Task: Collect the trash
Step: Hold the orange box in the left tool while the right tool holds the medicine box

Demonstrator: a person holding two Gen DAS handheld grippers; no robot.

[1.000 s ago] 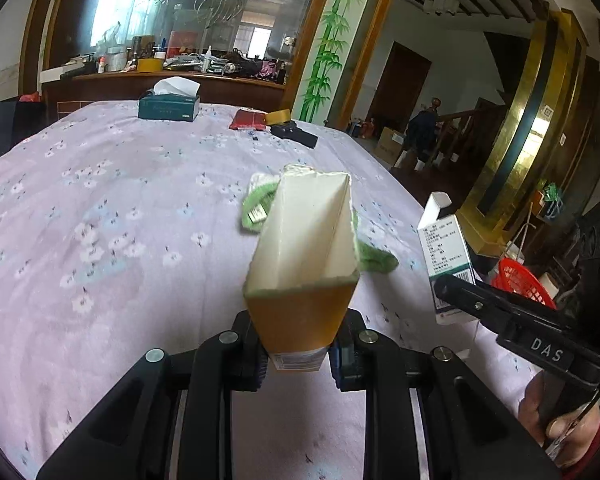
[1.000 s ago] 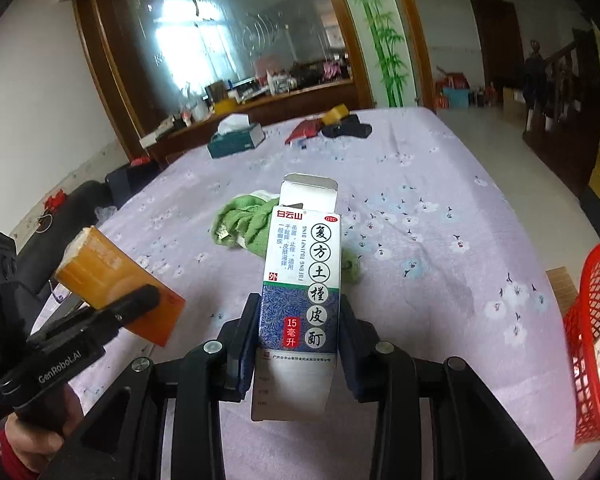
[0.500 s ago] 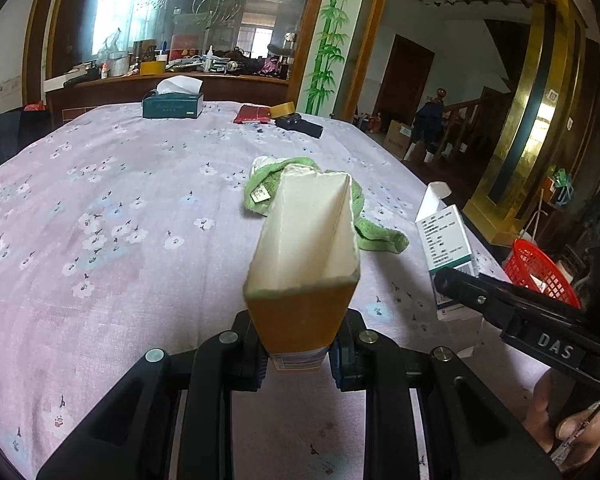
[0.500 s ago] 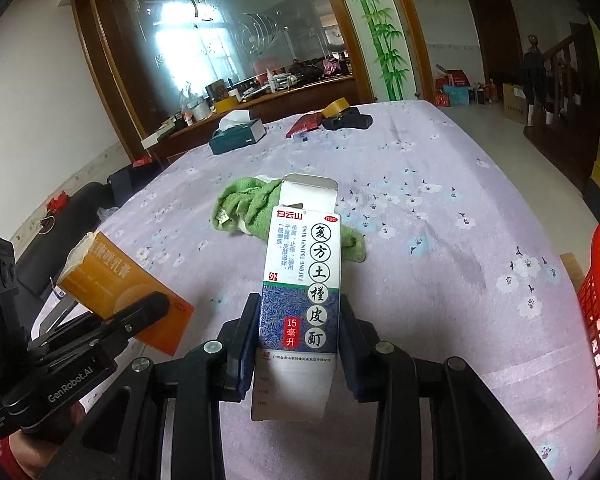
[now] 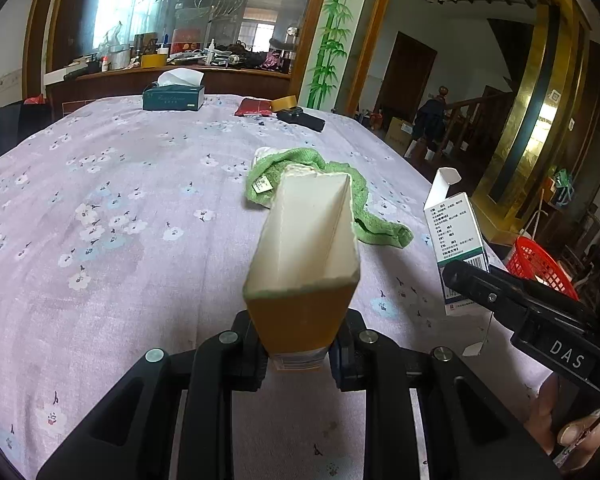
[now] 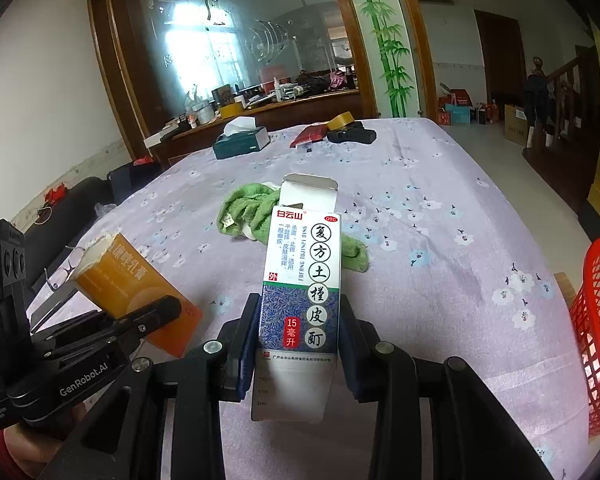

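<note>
Left gripper point(image 5: 298, 354): clamped on orange carton point(image 5: 304, 264). Right gripper point(image 6: 298, 354): clamped on medicine box point(image 6: 302, 280). Green cloth point(image 6: 252, 210) on table point(image 6: 440, 200).

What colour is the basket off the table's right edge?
Red, a mesh-sided basket, clearest in the right wrist view.
</note>
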